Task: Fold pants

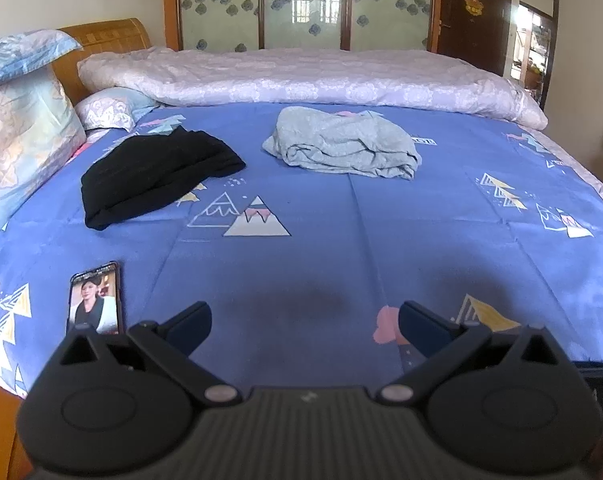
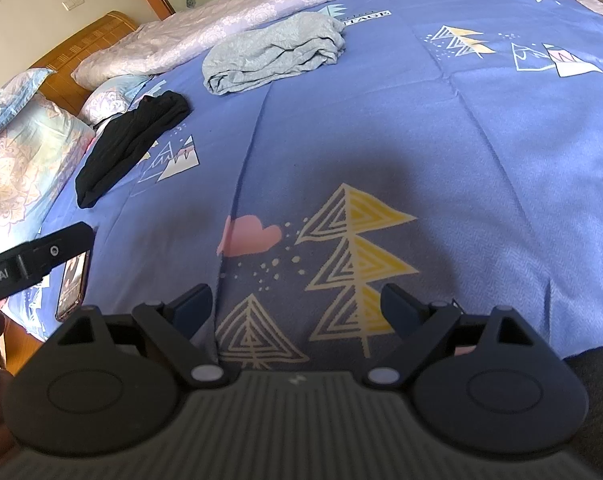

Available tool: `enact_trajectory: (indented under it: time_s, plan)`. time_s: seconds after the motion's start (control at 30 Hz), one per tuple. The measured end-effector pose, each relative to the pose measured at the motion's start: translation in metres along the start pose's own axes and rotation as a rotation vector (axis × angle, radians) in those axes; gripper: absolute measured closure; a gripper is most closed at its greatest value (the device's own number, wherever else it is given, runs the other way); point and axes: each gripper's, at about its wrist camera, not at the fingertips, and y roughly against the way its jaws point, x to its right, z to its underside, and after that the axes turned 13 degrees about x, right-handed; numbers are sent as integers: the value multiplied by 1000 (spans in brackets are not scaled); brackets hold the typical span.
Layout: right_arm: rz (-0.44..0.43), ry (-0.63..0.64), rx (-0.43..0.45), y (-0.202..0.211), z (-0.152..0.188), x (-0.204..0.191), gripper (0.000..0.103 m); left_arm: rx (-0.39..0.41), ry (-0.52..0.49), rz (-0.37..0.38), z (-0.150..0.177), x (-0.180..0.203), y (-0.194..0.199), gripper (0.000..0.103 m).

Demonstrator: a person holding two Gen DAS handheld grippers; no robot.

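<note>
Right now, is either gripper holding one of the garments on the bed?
No: the left gripper and right gripper are both open over bare sheet, far from the black garment and grey garment.

The left gripper (image 2: 37,258) is poking in from the edge of the right wrist view, its body cut off and its fingertips out of sight. It is covering the top of the phone (image 2: 72,286). In the left wrist view the gripper housing is hiding the phone's (image 1: 96,300) lower end. The pillows (image 1: 17,120) are running off the frame.
</note>
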Motion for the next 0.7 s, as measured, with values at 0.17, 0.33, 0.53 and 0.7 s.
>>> enact_trajectory:
  time_s: [0.17, 0.33, 0.53, 0.7]
  plan:
    - [-2, 2, 0, 0, 0, 0, 10, -14, 17, 22, 0, -1, -1, 0]
    - [0, 0, 2, 1, 0, 1, 10, -44, 53, 24, 1, -3, -4, 0]
    - [0, 0, 4, 1, -1, 0, 10, -34, 115, 1, 2, -4, -1, 0]
    - [1, -1, 3, 1, -3, 2, 10, -30, 141, 8, 7, 0, 5, 0]
